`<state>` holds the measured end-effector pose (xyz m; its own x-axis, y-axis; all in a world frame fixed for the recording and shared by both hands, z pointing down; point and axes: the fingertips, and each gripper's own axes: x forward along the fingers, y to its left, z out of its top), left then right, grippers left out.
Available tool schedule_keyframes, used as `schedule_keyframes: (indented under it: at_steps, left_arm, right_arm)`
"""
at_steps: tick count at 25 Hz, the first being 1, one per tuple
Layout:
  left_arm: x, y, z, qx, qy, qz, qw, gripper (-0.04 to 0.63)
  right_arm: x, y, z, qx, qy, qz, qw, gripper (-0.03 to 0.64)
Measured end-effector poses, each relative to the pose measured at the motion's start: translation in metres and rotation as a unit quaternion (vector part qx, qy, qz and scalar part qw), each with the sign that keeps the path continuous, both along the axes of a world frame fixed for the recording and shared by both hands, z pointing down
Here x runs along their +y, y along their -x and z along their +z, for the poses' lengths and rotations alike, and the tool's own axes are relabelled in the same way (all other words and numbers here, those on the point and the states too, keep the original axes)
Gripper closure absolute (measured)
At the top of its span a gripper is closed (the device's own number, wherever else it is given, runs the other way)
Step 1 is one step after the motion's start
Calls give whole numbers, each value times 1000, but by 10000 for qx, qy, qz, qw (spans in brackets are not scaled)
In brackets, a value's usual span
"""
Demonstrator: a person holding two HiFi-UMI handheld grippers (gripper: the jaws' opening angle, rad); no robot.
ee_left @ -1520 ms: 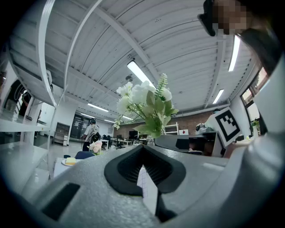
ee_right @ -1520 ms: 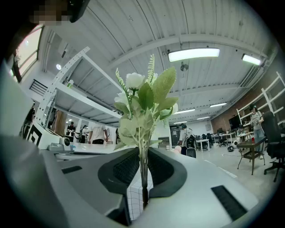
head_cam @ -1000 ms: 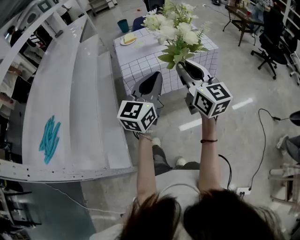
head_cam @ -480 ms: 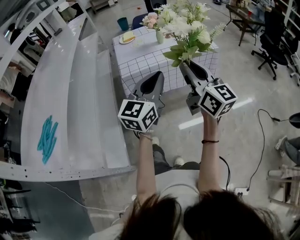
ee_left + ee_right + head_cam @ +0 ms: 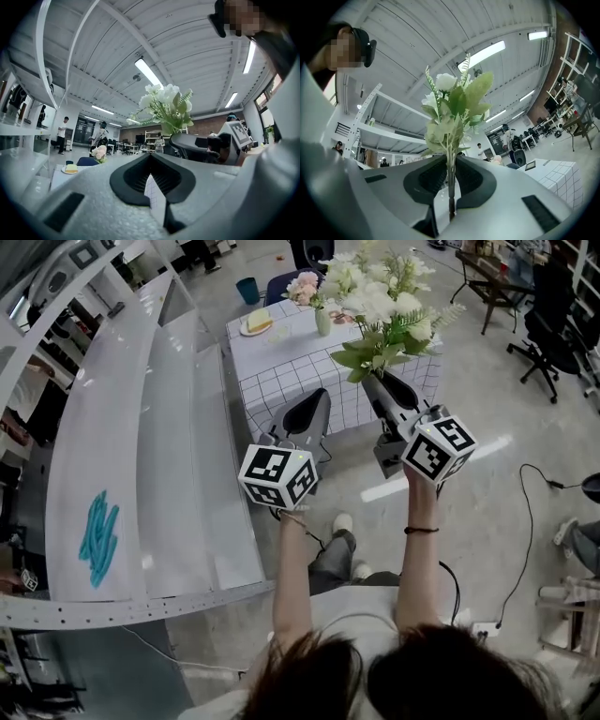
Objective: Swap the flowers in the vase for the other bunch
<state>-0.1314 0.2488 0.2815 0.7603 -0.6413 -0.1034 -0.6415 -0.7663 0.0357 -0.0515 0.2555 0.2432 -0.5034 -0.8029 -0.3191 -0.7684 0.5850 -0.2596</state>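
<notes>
My right gripper [image 5: 374, 382] is shut on the green stems of a white flower bunch [image 5: 382, 304], held upright in the air in front of the table. The stems [image 5: 451, 180] run straight up between its jaws. My left gripper [image 5: 313, 405] is shut and empty, lower and to the left of the right one; its jaws [image 5: 149, 165] meet with nothing between them. A small green vase [image 5: 322, 322] holding pink flowers [image 5: 302, 285] stands on the checked tablecloth [image 5: 300, 367]. The white bunch [image 5: 165, 106] also shows in the left gripper view, with the pink flowers [image 5: 99, 152] far behind.
A plate with yellow cake [image 5: 255, 322] lies at the table's far left. A teal cup [image 5: 247, 289] stands on the floor beyond. Long white shelving [image 5: 141, 446] runs along the left. Office chairs [image 5: 553, 324] stand at right, and cables [image 5: 525, 521] cross the floor.
The right gripper and white bunch have shifted right in the head view, uncovering the vase of pink flowers. Both grippers have drawn a little closer to the table.
</notes>
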Motion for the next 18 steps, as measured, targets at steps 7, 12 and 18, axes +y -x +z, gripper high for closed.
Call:
schedule_keyframes:
  at_steps: [7, 12, 18]
  left_arm:
    - [-69, -16, 8, 68, 210, 133, 9997, 584]
    - [-112, -27, 22, 5, 294, 266, 9992, 584]
    - [-149, -38, 30, 28, 319, 354, 9989, 584]
  right_arm:
    - [-58, -10, 6, -59, 37, -76, 9999, 566]
    - [-95, -19, 14, -179, -52, -160, 9997, 566]
    - [-127, -26, 25, -105, -86, -206, 9997, 566]
